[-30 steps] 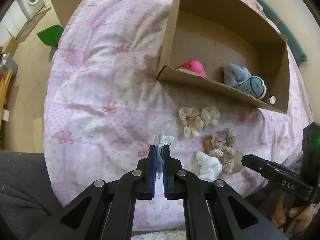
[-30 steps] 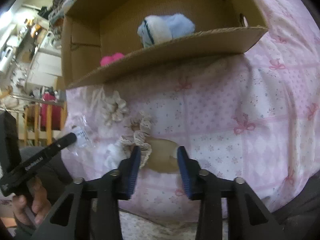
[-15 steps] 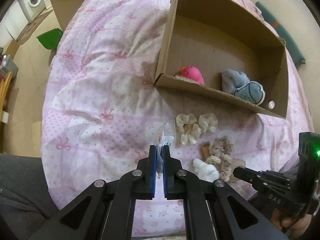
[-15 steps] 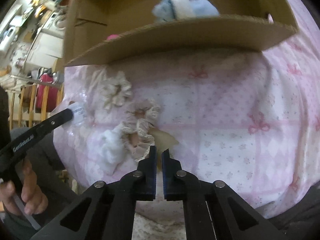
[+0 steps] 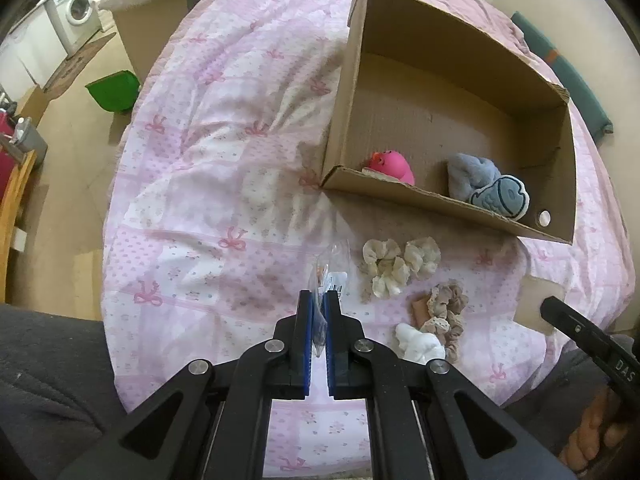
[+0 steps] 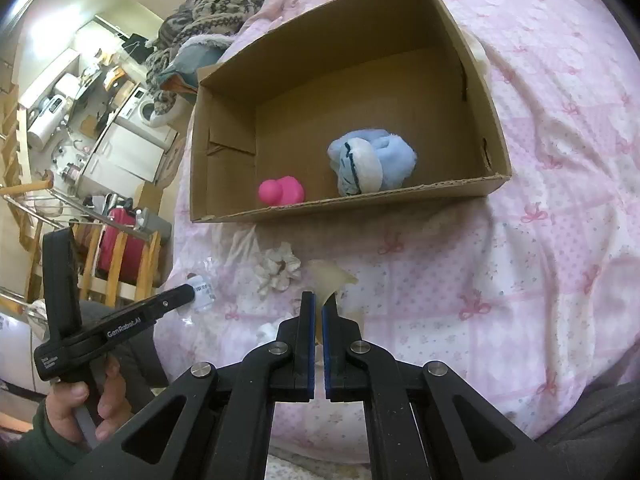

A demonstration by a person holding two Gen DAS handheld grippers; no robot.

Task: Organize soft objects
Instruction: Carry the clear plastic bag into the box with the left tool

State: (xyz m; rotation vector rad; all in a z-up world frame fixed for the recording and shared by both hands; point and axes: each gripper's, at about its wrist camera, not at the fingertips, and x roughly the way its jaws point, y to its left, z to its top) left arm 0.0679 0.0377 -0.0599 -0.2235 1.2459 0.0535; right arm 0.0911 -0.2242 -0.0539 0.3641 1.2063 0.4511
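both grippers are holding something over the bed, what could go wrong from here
The left gripper pinches only an edge of the clear plastic bag; thin film like that could slip out on the way to the cardboard box. The right gripper is shut on a thin beige piece that droops forward, so it may catch the box's near wall. The cream scrunchie lies right beneath and could get dragged.

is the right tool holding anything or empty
Holding something. The right tool is shut on a thin beige piece that sticks out beyond its tips above the pink bedspread. What the piece is, I cannot tell.
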